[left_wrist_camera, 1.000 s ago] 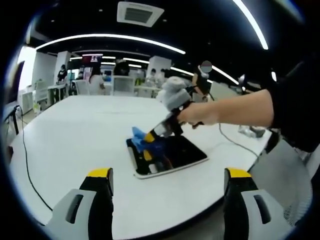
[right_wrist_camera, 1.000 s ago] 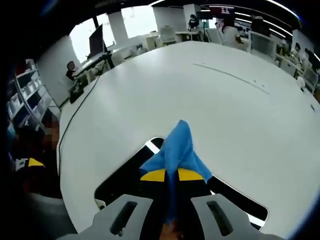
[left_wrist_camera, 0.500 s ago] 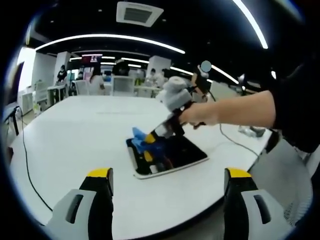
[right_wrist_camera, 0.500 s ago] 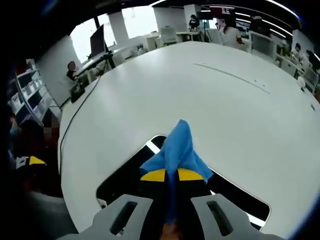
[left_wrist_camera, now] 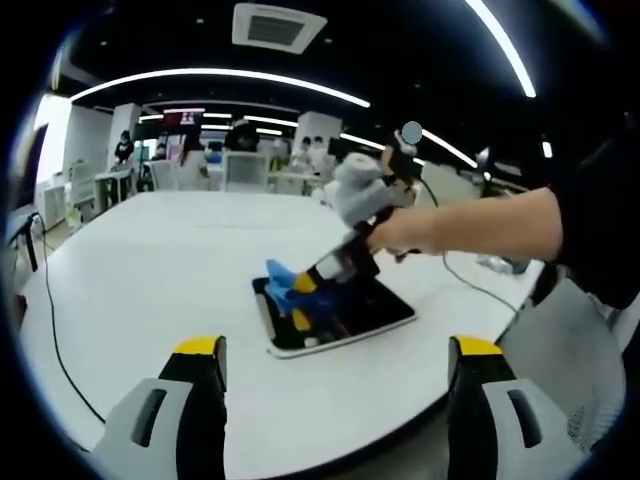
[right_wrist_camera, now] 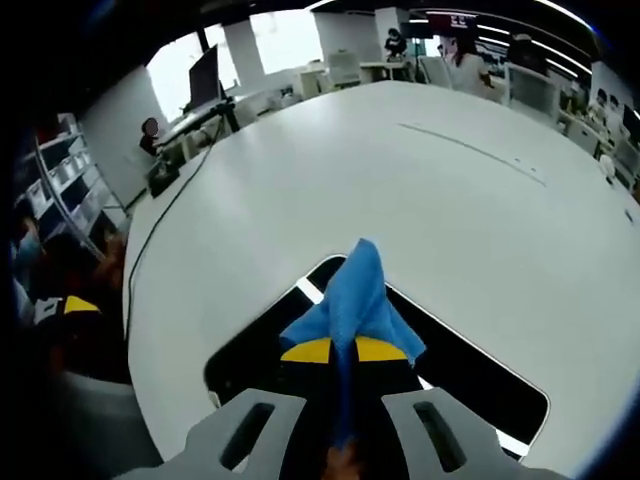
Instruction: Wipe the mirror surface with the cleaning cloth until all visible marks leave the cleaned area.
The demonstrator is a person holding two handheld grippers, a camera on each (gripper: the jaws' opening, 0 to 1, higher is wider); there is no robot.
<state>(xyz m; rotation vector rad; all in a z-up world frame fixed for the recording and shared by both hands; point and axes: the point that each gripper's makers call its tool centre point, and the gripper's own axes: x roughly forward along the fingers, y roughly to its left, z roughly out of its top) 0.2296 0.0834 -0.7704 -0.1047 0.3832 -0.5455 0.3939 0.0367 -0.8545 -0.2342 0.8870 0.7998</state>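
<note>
My right gripper (right_wrist_camera: pixel 333 349) has its yellow-tipped jaws pressed together on the blue cleaning cloth (right_wrist_camera: pixel 355 300), which bunches up past the tips and rests on the dark mirror (right_wrist_camera: pixel 470 375). The mirror lies flat on the white table (right_wrist_camera: pixel 300 190), near the edge closest to me. From the left gripper view I see the right gripper (left_wrist_camera: pixel 310 283) angled down onto the mirror (left_wrist_camera: pixel 365 305) at its far-left end, my hand (left_wrist_camera: pixel 400 232) behind it. My left gripper (left_wrist_camera: pixel 335 400) hangs back off the table edge with its jaws spread wide, holding nothing.

The risk, as I judge it, is that nothing pins the mirror: a hard sideways stroke could drag it across the smooth table. The cloth is also only a narrow wad, so the hard jaw tips could scrape the glass if I tilt too steeply, and I cannot make out from here whether any marks remain.
</note>
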